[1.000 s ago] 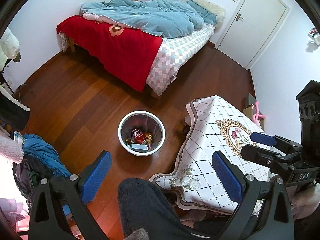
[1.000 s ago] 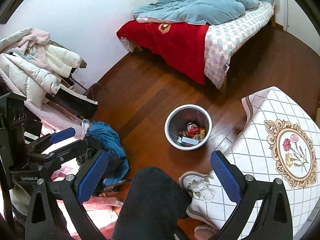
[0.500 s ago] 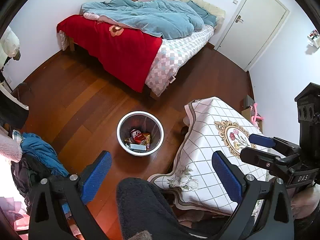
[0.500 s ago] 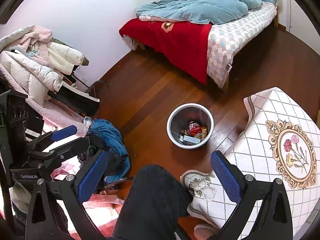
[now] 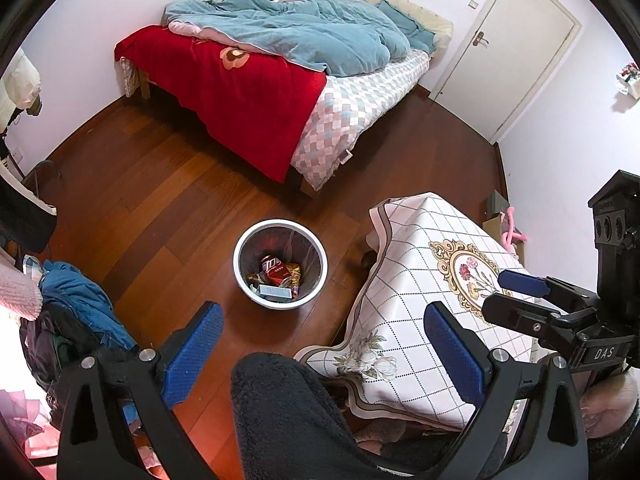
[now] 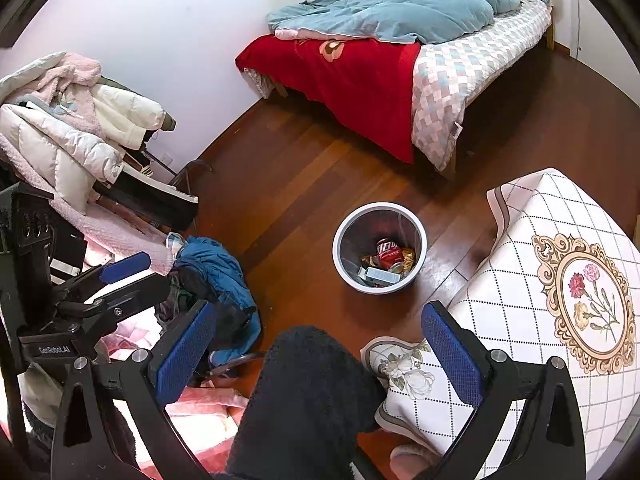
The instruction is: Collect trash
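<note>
Both cameras have drifted a little since a second ago: the bin [image 5: 280, 264] sits slightly lower and nearer the middle of my left view, and has slid rightward in my right view, so I seem to be easing back and up. My left gripper [image 5: 322, 344] has its fingers spread wide with nothing between them, and my right gripper [image 6: 320, 344] is just as wide and just as empty.

As for trash, all that I can make out is already inside the bin on the wooden floor [image 5: 168, 200], between the bed [image 5: 280, 80] and the covered table [image 5: 440, 280]. It holds a red can [image 6: 388, 254], some crinkly gold wrappers [image 6: 408, 258] and a flat pale box [image 6: 382, 276].

I judge these light. The can is thin and smooth, so it could dent or slip; I would take it across the middle of its body. Wrappers are limp, best pinched at an edge. The box is stiff, best gripped across its narrow sides. The bin itself looks light and rigid; its rim is the place to hold.
</note>
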`<state>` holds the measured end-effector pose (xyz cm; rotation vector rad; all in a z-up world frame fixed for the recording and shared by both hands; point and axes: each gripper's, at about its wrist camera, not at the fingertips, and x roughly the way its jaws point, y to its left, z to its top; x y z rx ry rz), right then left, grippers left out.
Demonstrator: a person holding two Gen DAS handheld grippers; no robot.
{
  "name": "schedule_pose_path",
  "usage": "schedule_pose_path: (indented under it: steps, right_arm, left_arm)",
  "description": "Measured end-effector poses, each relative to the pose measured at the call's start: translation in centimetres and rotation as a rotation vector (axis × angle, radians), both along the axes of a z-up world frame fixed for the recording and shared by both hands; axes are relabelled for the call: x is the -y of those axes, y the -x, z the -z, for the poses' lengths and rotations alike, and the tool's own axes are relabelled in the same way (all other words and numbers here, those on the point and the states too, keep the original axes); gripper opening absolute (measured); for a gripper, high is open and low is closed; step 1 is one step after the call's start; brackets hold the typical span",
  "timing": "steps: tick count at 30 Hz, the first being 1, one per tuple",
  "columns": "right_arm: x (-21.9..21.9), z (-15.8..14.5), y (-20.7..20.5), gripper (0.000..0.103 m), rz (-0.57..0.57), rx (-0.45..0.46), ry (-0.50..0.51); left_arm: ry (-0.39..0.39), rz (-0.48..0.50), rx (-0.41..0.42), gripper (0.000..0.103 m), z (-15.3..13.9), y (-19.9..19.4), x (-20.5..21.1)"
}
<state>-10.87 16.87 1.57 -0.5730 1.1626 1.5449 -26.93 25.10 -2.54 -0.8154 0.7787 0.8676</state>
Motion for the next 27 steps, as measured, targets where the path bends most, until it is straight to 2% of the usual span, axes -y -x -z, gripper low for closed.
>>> schedule_pose_path:
  steps: [27]
  right_arm:
    - [0.64, -0.53, 0.13, 0.103, -0.007, -0.004, -0.007]
  left_arm:
    - [0.0, 0.025, 0.01, 0.103, -0.25, -0.53, 0.55]
